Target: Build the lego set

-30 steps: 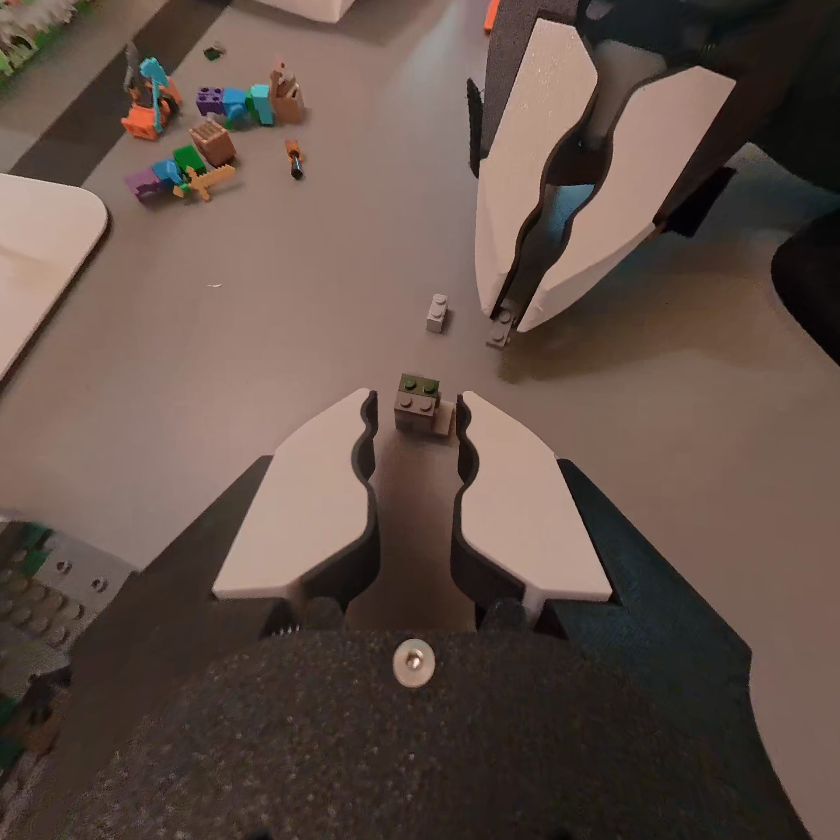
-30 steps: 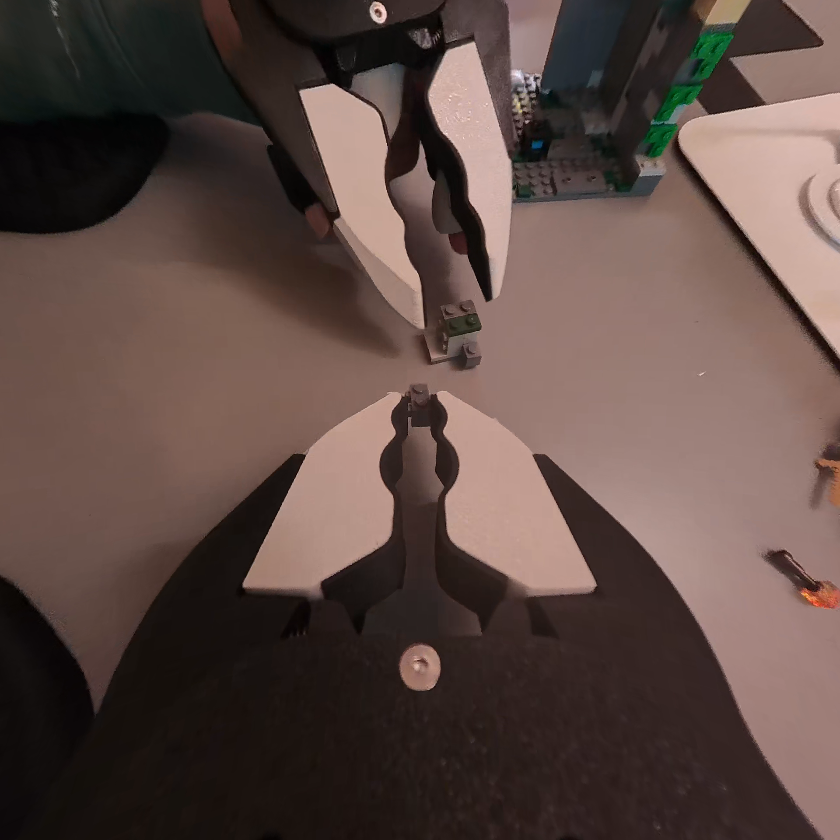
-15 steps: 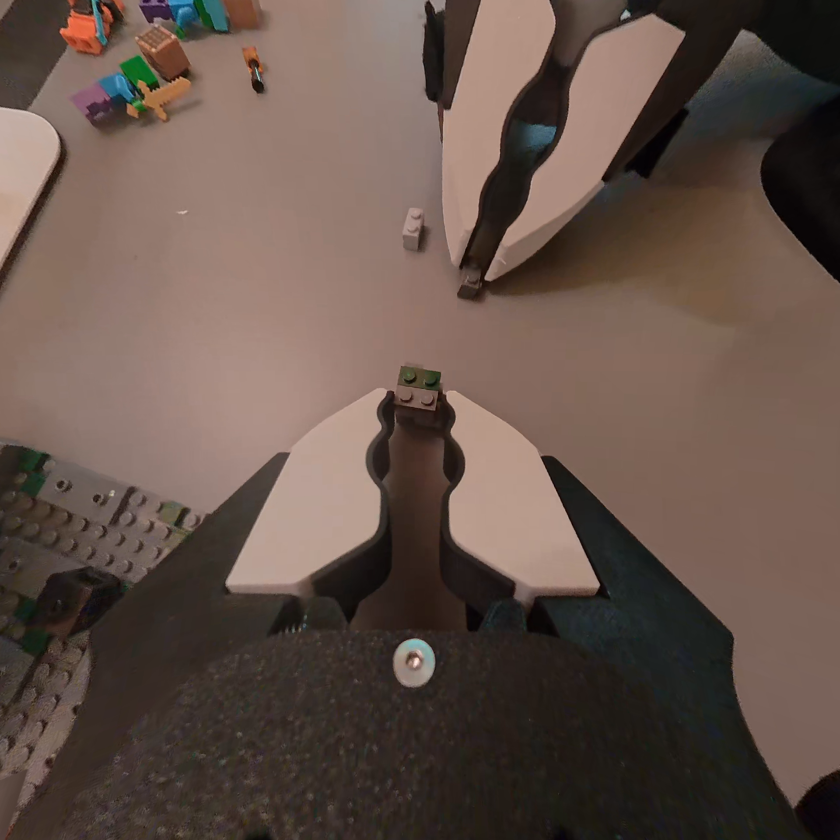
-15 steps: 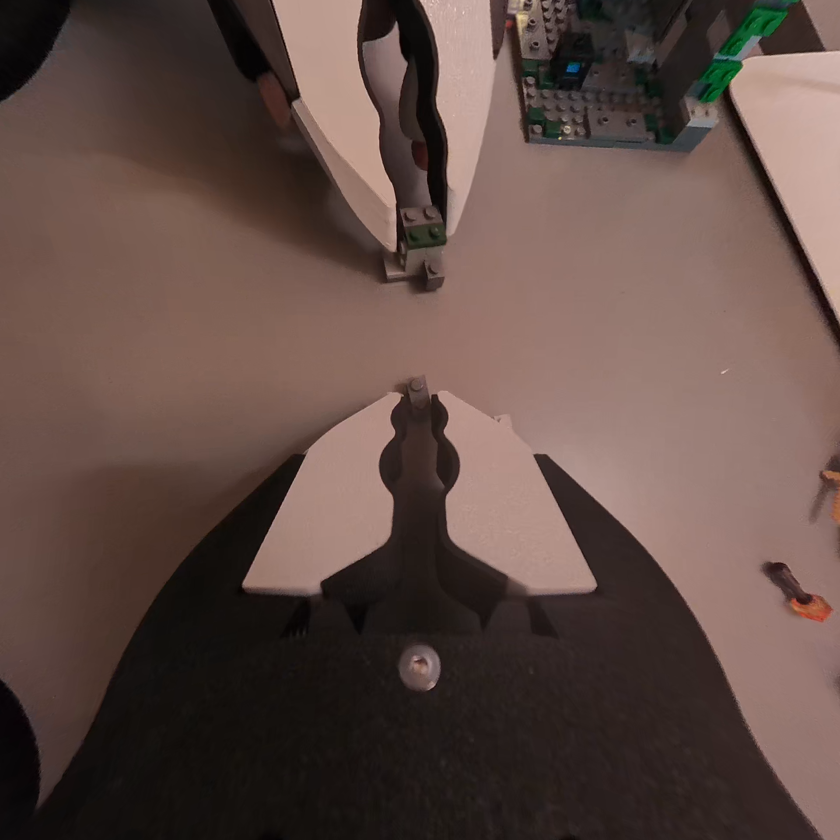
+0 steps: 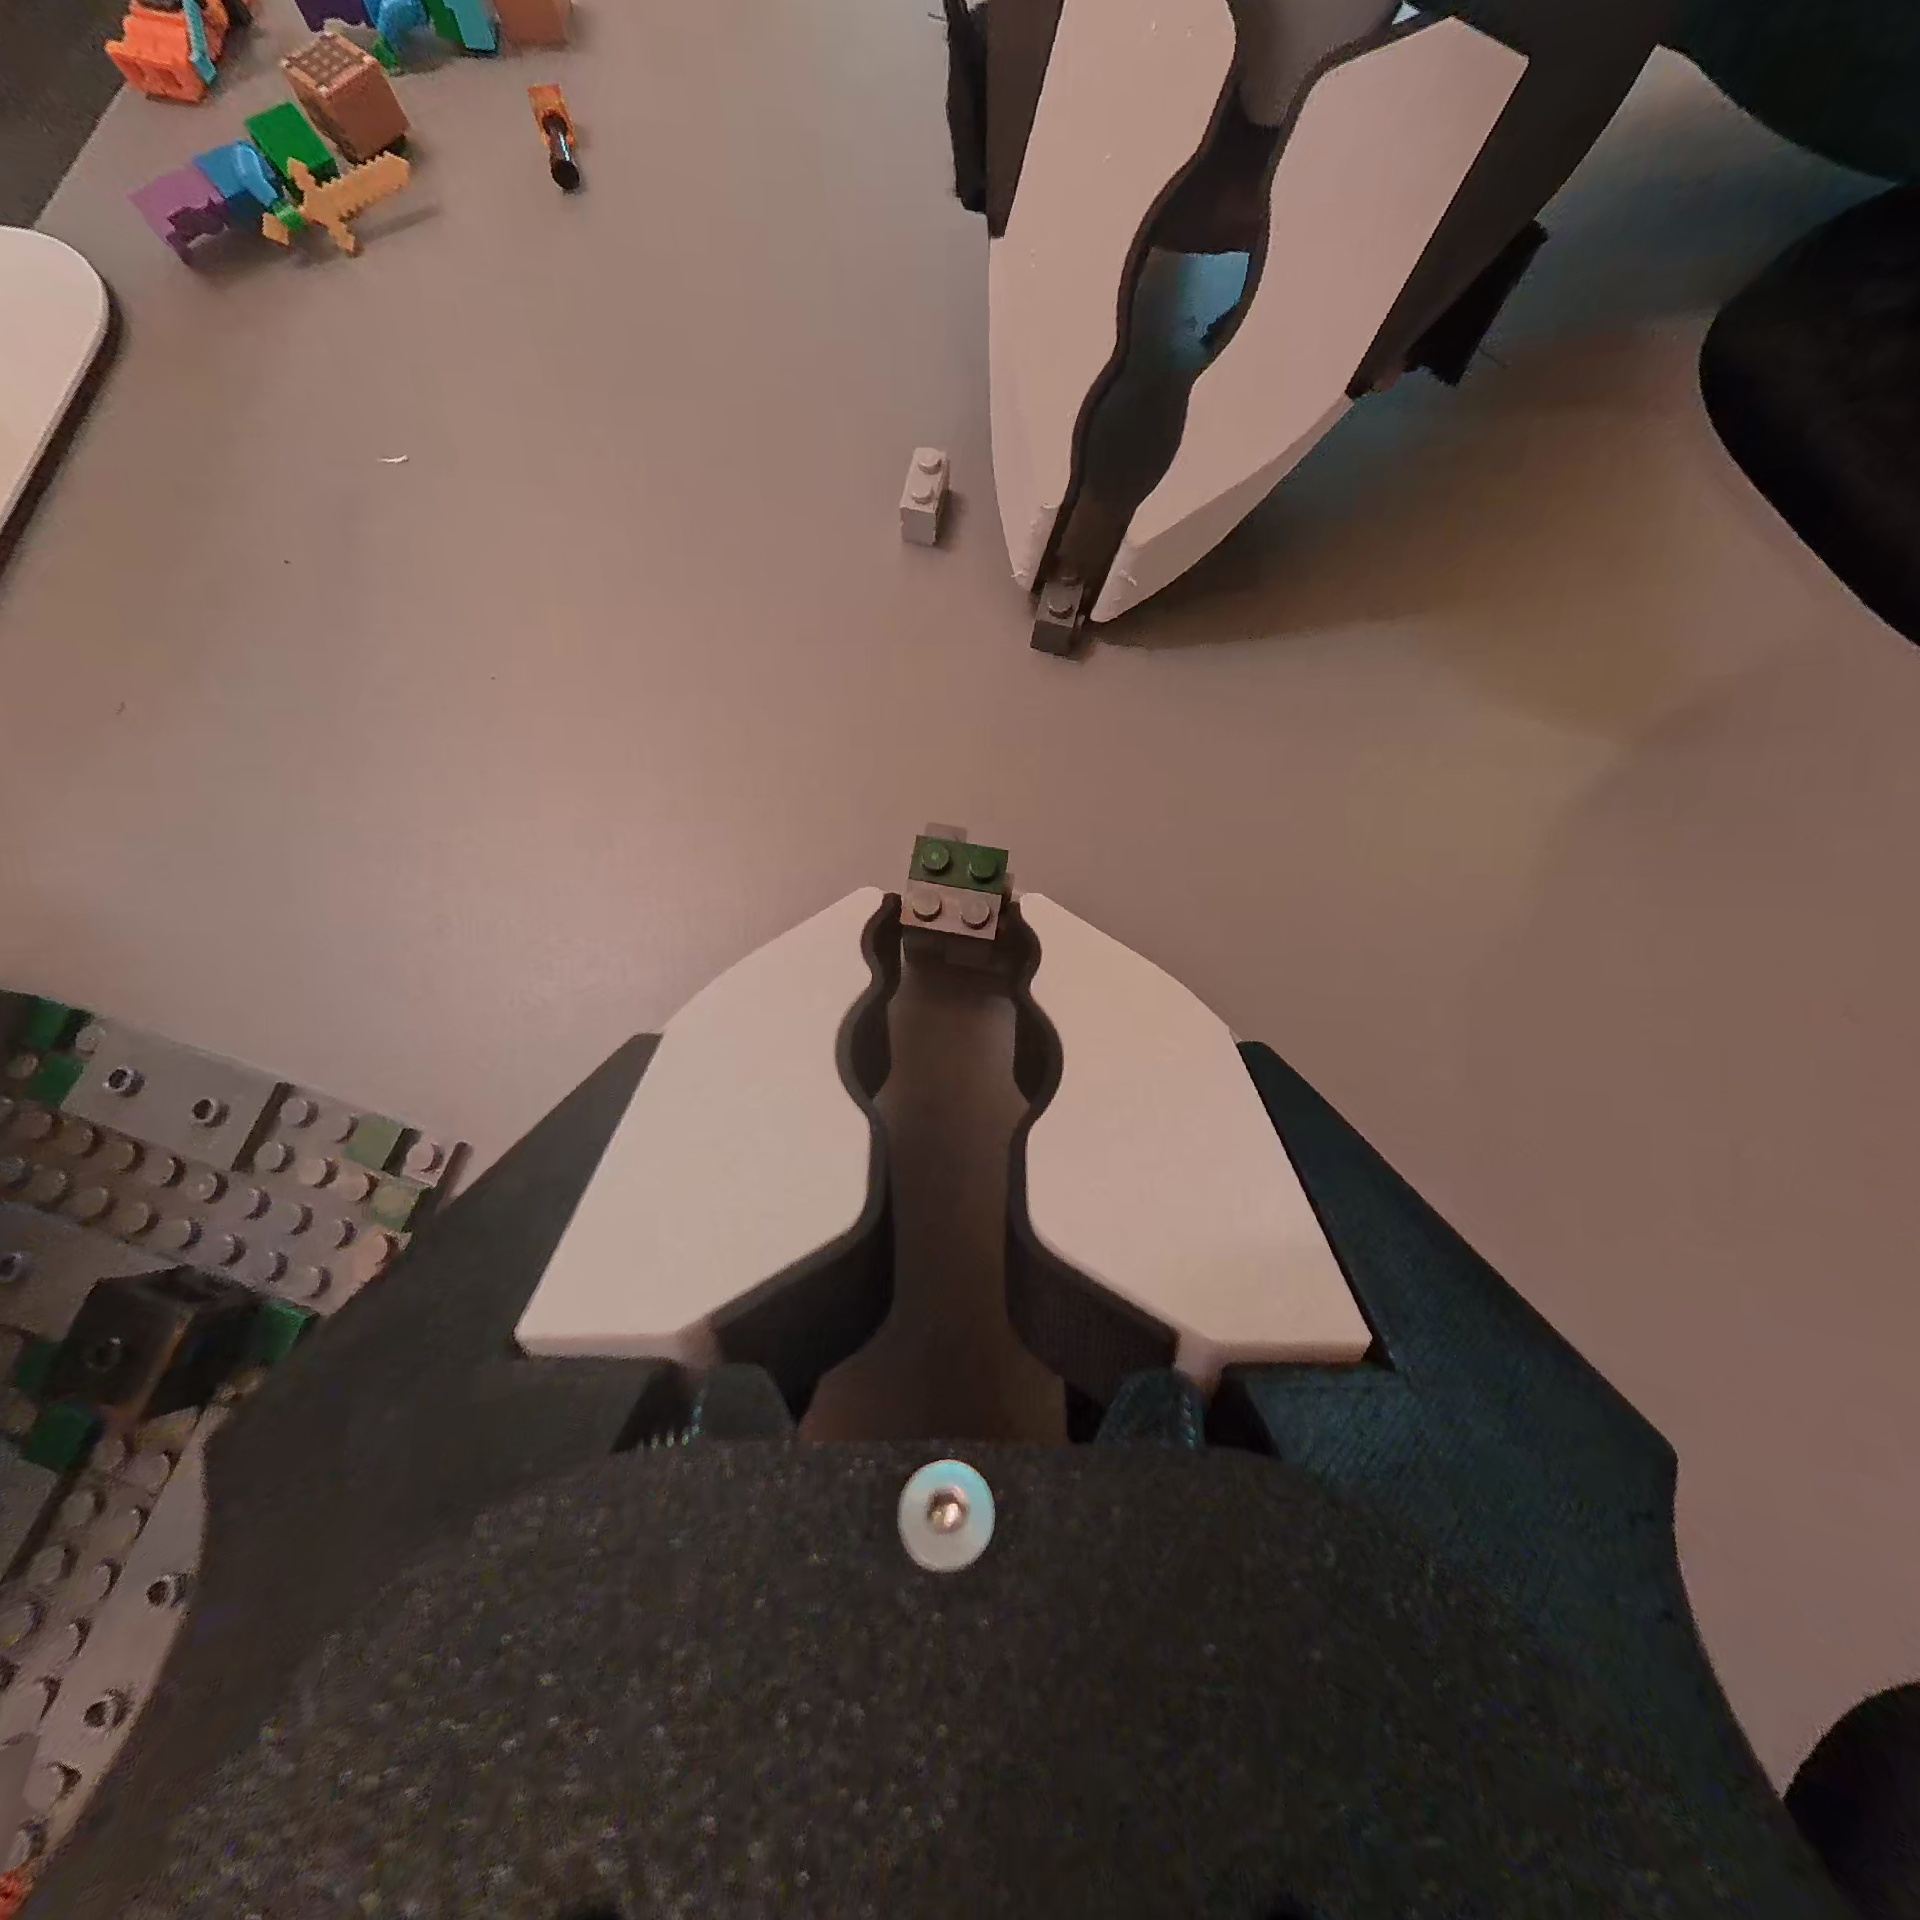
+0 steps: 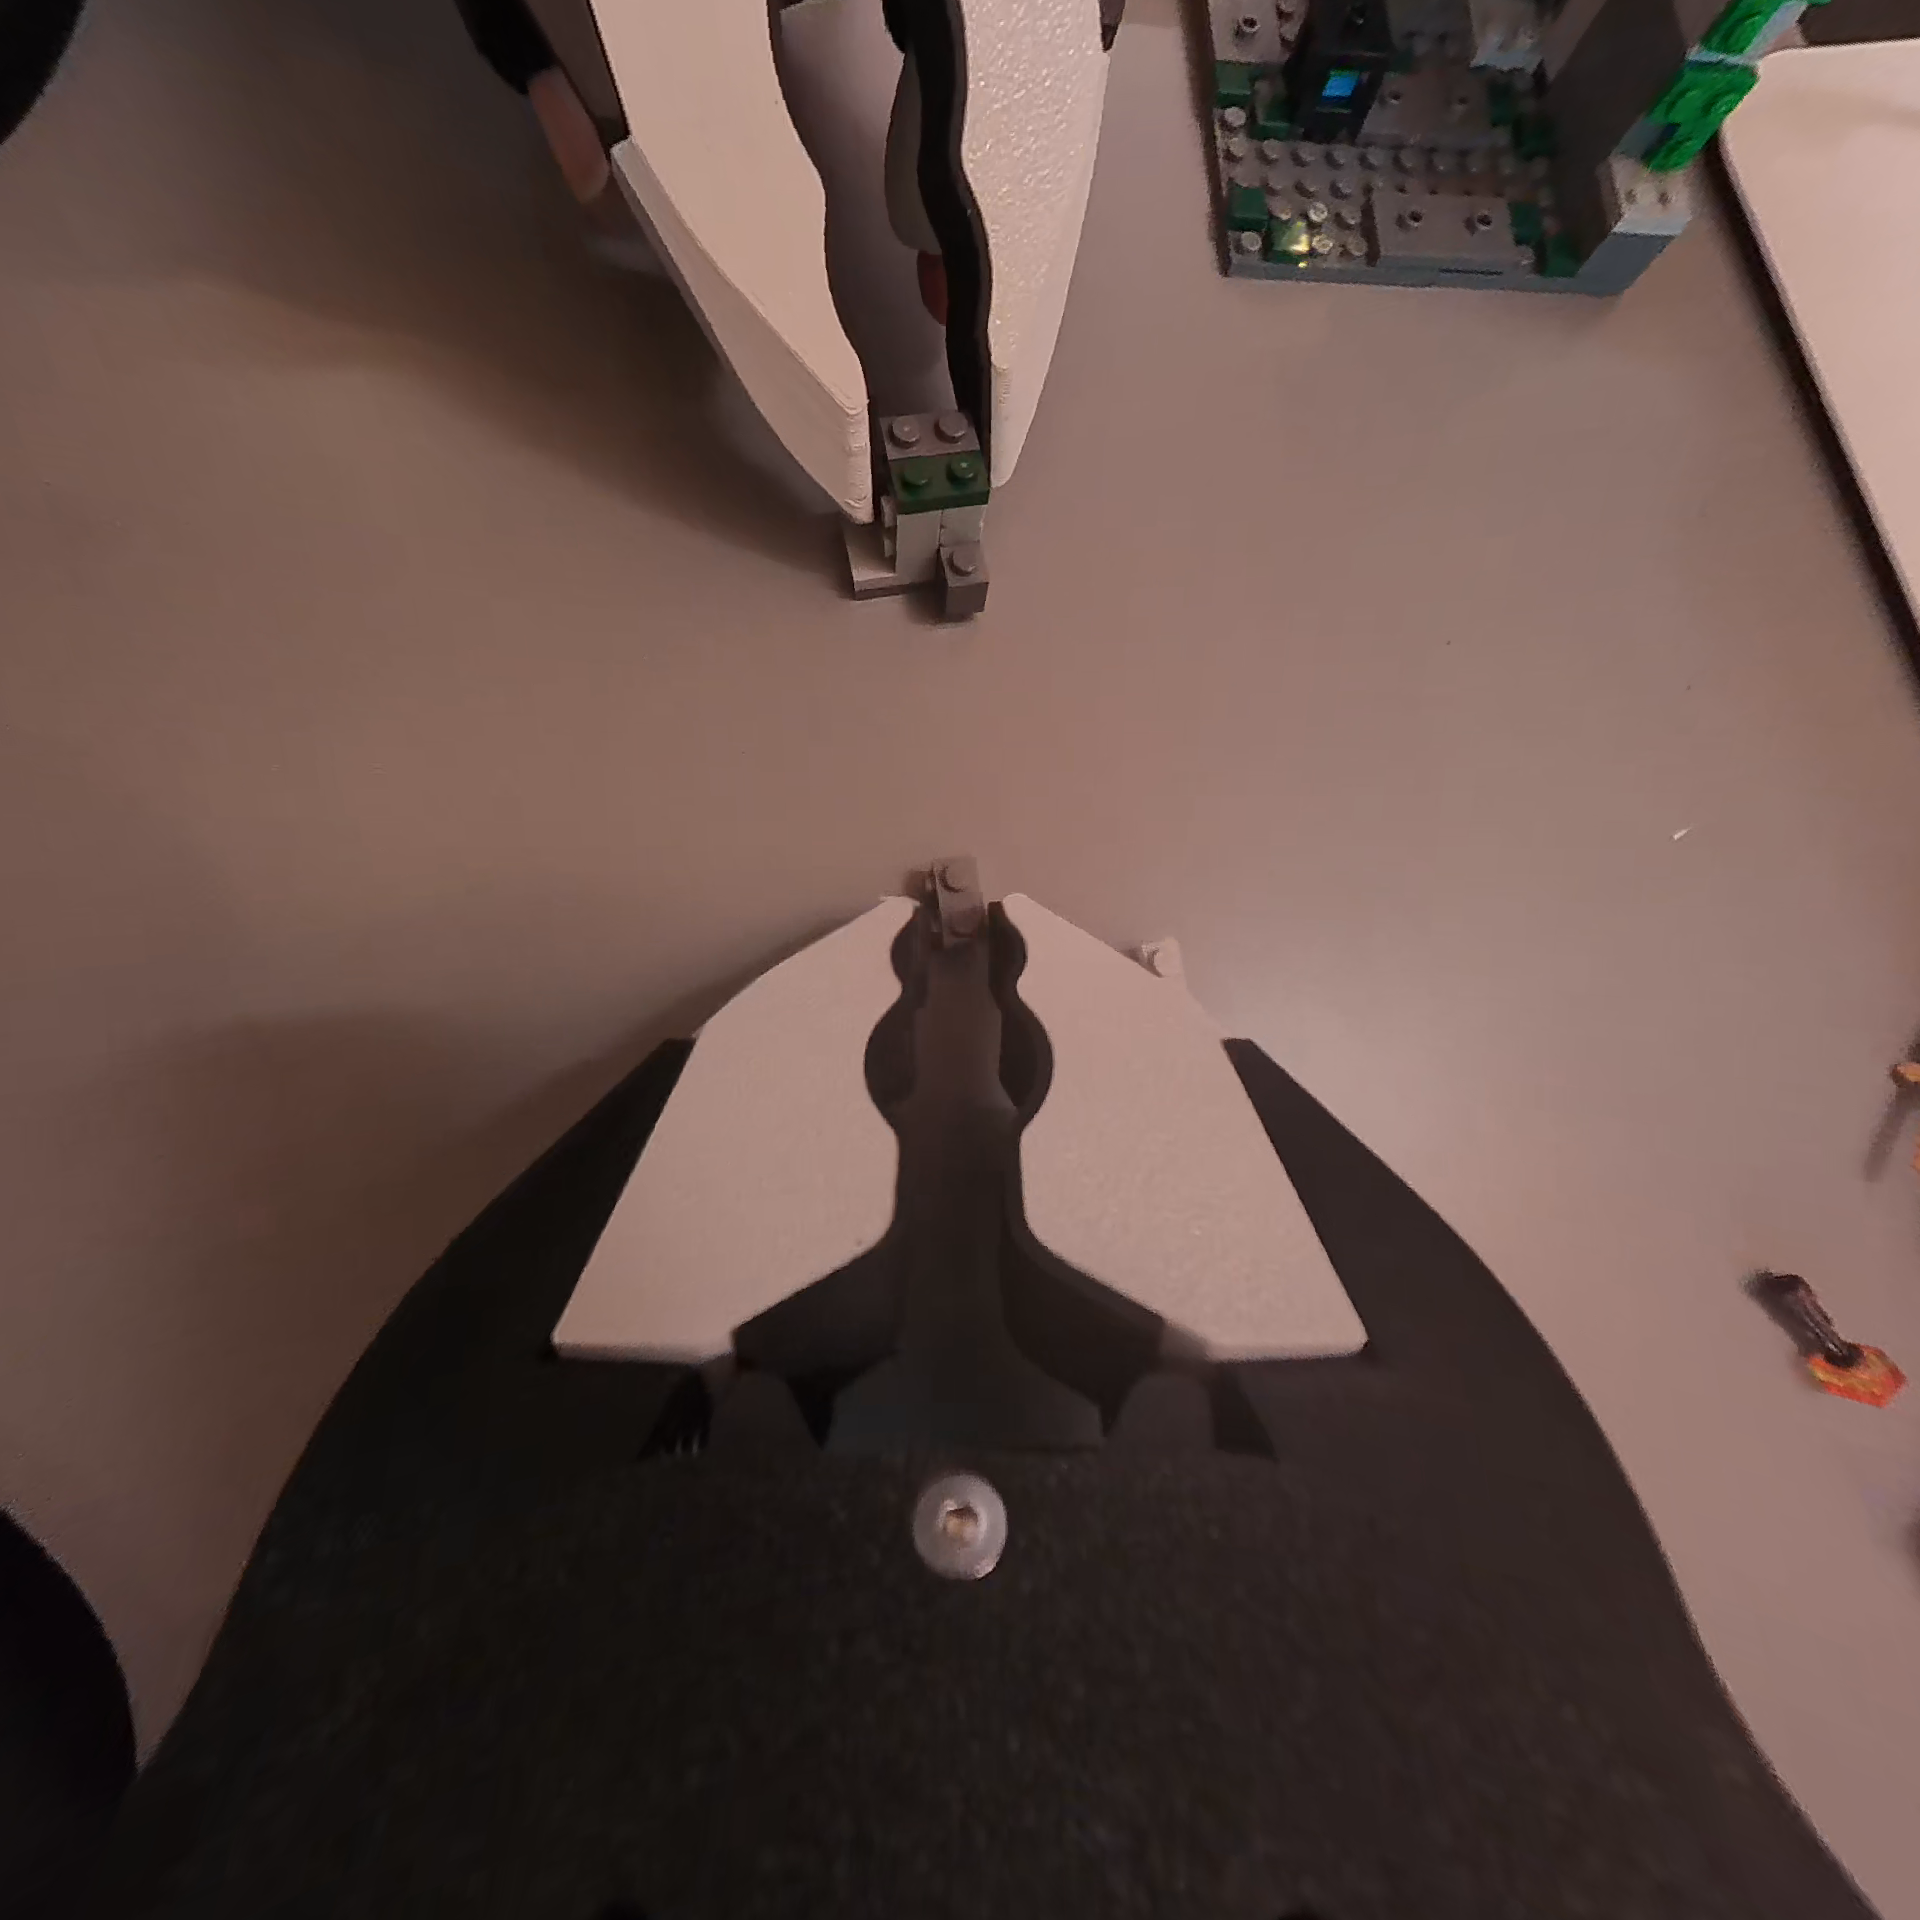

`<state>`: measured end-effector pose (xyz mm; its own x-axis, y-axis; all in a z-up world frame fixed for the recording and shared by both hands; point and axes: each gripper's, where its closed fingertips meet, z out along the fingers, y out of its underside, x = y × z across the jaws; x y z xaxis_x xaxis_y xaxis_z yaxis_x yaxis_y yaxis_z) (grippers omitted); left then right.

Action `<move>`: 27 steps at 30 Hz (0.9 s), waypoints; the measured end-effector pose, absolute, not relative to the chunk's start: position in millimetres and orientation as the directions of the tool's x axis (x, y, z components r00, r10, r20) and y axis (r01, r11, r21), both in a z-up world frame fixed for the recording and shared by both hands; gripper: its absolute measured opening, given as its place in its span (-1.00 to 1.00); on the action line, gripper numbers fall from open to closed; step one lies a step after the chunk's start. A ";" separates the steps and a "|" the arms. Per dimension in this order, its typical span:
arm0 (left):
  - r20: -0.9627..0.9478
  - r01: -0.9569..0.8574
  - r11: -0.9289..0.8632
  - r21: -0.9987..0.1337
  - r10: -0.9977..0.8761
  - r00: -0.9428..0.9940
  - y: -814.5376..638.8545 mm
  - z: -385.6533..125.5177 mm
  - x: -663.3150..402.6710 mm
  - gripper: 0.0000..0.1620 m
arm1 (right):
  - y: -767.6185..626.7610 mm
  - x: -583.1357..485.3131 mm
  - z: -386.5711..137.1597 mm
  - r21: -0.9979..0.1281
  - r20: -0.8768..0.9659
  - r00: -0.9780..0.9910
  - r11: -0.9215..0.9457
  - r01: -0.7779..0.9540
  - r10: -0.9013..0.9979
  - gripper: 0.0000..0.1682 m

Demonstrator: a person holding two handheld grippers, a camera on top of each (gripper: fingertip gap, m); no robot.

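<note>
Left gripper [image 5: 957,902]: fingers nearly closed, clamped on small grey-and-green brick assembly [image 5: 958,891] at the tips; its grey base plate [image 6: 871,569] sits at the grey table [image 5: 520,644]. Right gripper [image 6: 954,902]: fingers closed to a narrow slot, pinching dark grey small brick [image 6: 958,900] just off the table. Loose light grey brick [image 5: 925,496]: beside right gripper. Partly built grey-green lego model [image 6: 1455,156]: near left gripper. Coloured loose pieces [image 5: 301,156]: well apart.

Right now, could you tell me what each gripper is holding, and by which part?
Left gripper: the small grey-and-green assembly, by its upper grey block's sides. Right gripper: a small grey piece, by its sides.
</note>
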<state>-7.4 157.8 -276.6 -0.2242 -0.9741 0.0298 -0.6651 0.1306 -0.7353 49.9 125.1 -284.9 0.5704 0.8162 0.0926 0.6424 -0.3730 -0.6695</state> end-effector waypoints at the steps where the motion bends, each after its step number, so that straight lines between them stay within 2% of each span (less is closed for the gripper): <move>1: 0.030 -0.664 0.130 -0.736 -0.974 -0.224 158.3 -276.7 -7.8 -0.77 | 124.7 49.4 -284.9 -0.668 0.089 0.569 -0.375 0.643 0.818 -0.88; 6: 0.040 -0.659 0.119 -0.742 -0.974 -0.221 159.5 -276.0 -8.7 -0.75 | 123.2 48.9 -284.1 -0.667 0.089 0.564 -0.371 0.646 0.821 -0.87; 11: 0.043 -0.659 0.121 -0.743 -0.973 -0.227 158.1 -274.6 -10.9 -0.73 | 125.1 56.8 -259.1 -0.752 0.053 0.604 -0.366 0.548 0.795 -0.82; 16: 0.043 -0.655 0.118 -0.746 -0.974 -0.224 158.3 -274.8 -10.0 -0.74 | 136.5 77.2 -253.1 -0.776 0.082 0.681 -0.382 0.501 0.728 -0.83; 22: 0.048 -0.652 0.110 -0.750 -0.975 -0.219 157.7 -276.3 -9.1 -0.75 | 146.4 83.1 -258.4 -0.786 0.036 0.716 -0.423 0.451 0.697 -0.92; 27: 0.046 -0.647 0.111 -0.754 -0.974 -0.221 157.1 -276.8 -7.8 -0.75 | 169.5 81.2 -238.1 -0.824 0.085 0.724 -0.360 0.437 0.685 -0.81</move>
